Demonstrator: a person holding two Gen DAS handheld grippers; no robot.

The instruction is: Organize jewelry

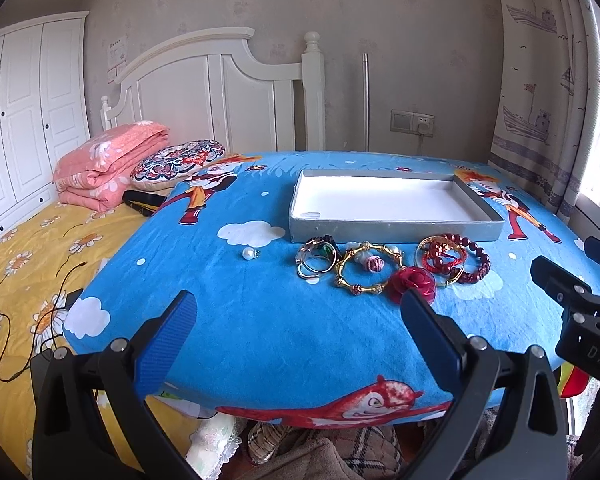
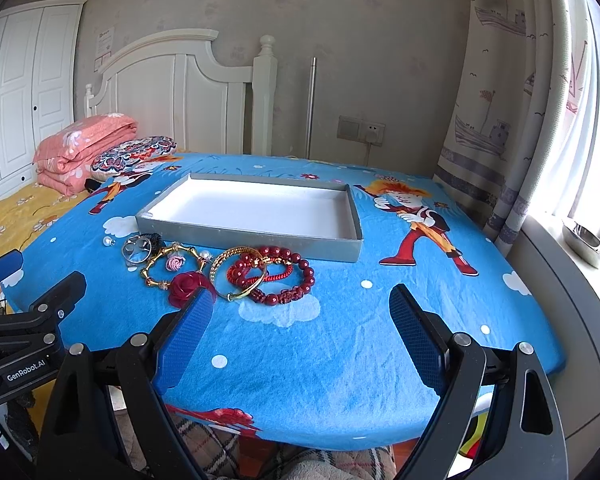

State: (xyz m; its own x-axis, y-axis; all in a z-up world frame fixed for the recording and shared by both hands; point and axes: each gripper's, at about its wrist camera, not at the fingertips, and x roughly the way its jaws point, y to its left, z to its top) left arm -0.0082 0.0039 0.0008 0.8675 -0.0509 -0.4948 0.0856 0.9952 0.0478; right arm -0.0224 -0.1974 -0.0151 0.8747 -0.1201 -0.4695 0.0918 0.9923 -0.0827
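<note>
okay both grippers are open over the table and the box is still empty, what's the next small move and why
Probably ease the right gripper forward and left onto the red bead bracelet, the piece nearest its open jaws. All the jewelry still lies on the blue cloth in front of the gray box, which holds nothing, so a first pickup comes next.

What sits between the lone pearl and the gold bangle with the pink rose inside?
A cluster of silver rings lies between the pearl and the gold bangle, seen in the left wrist view.
</note>
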